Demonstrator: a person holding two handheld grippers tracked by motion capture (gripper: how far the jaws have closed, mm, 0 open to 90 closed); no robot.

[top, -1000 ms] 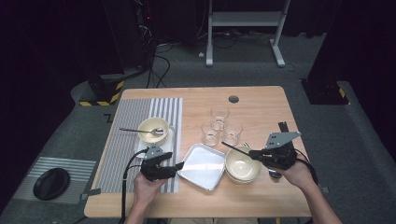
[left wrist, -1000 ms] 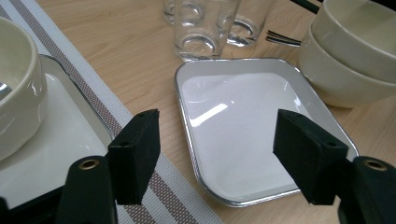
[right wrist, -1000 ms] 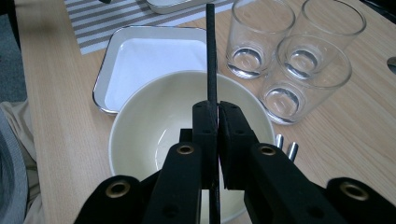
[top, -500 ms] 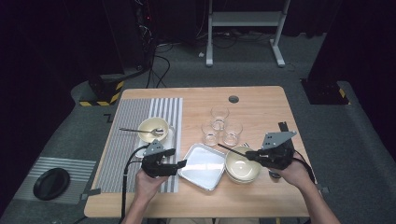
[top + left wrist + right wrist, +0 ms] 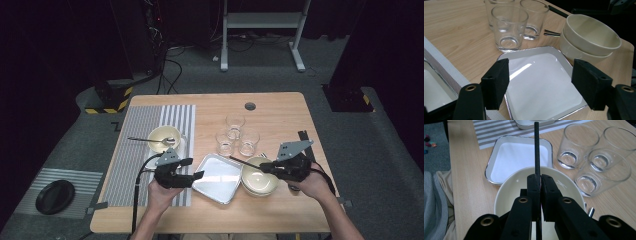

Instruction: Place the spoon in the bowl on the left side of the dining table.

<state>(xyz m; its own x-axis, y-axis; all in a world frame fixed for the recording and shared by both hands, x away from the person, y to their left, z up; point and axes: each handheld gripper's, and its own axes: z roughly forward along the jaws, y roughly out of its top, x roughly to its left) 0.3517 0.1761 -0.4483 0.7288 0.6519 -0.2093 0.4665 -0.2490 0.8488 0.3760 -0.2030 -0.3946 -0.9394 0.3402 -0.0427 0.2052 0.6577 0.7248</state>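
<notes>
No lettering, label, brand, number or sign is showing legibly anywhere in these views.

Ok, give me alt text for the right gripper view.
The right gripper is shut on a thin black stick above a cream bowl. Beyond lie a square white tray and three empty glasses on the wooden table.
</notes>
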